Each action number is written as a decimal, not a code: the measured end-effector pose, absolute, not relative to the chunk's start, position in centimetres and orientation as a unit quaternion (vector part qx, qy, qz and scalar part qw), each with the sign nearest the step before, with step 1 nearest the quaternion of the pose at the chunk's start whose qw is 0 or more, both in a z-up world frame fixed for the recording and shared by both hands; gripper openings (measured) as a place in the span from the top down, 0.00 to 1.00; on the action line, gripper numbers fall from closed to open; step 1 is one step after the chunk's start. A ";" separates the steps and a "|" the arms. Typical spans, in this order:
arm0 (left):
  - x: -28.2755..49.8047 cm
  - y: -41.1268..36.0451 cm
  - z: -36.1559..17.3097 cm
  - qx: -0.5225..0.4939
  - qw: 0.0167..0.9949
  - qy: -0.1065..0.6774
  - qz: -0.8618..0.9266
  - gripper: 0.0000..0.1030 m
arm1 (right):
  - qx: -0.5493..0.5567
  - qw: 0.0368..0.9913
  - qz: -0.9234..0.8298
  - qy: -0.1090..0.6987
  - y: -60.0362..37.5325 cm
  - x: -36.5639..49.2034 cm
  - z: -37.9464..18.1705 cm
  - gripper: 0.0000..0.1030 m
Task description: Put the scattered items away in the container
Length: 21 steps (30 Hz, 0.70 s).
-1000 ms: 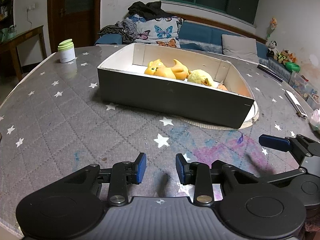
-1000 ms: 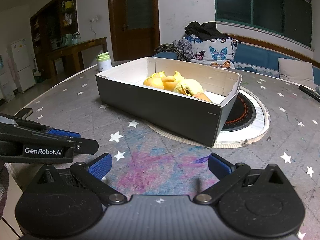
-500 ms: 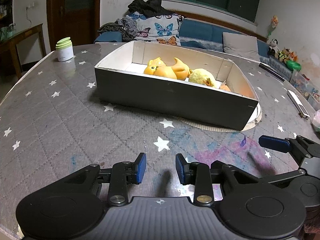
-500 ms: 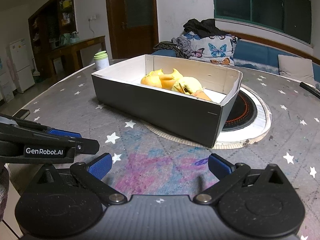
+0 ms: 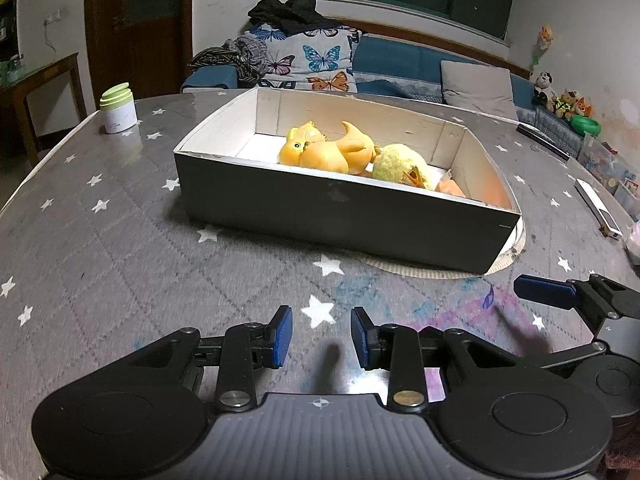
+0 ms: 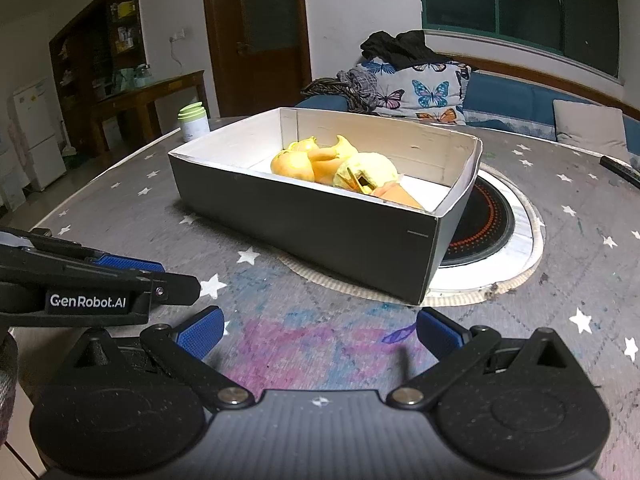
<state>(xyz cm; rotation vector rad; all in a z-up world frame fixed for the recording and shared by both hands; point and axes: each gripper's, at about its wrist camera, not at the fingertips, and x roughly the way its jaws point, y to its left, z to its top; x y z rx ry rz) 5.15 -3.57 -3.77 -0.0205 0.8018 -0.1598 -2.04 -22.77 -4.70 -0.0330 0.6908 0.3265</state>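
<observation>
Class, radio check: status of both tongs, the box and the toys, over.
Left tongs part open, empty; right tongs wide open, empty. Yellow and orange toys inside the box. Nothing between tongs and box.

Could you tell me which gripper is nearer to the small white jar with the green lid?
Left. The left gripper is on the white jar's side of the grey cardboard box; the right gripper is beside it, farther from the jar.

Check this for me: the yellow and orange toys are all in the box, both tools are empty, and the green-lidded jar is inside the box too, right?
Not quite. The green-lidded jar stands on the table, outside the box, as the left wrist view shows. The toys are in the box, and the left tool and right tool are empty.
</observation>
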 end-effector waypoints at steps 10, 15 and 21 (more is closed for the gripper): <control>6.7 -3.8 -3.6 -0.008 0.916 0.392 -0.081 0.66 | -0.009 0.927 0.150 0.345 -23.1 -0.7 -4.8 0.00; 7.4 -4.0 -3.5 -0.004 0.915 0.394 -0.084 0.66 | -0.006 0.926 0.143 0.348 -23.3 -0.1 -4.7 0.00; 8.2 -4.0 -3.4 -0.002 0.915 0.394 -0.087 0.66 | -0.005 0.926 0.136 0.353 -23.3 0.7 -4.7 0.00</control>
